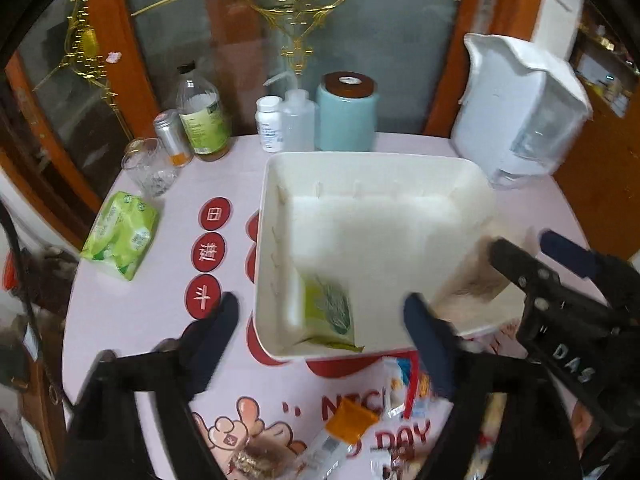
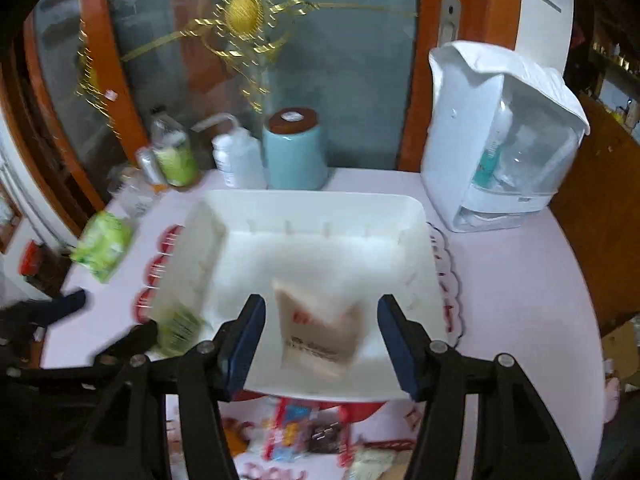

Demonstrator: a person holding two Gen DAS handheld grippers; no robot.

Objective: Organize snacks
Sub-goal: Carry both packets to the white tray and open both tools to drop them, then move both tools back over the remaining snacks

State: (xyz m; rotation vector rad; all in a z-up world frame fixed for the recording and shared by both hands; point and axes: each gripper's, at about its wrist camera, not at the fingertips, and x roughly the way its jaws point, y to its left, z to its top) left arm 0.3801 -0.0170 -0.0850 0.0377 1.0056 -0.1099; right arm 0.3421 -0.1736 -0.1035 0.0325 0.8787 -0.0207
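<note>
Pink printed tablecloth (image 1: 168, 200) on a round table, against an orange-framed glass door (image 1: 360, 40) with gold ornament. White bin (image 1: 400, 168) ahead of both tongs. Left gripper (image 1: 320, 316) spread wide, nothing pinched; green snack packet (image 1: 328, 312) lies in the bin between its tips. Right gripper (image 2: 320, 320) part spread, beige snack packet (image 2: 320, 332) between fingers, contact unclear. Loose snacks (image 2: 292, 428) below tongs

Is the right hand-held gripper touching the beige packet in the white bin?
Apart. The right wrist view shows the beige packet between the fingers of the right hand-held gripper, with white bin floor visible on both sides of it.
</note>
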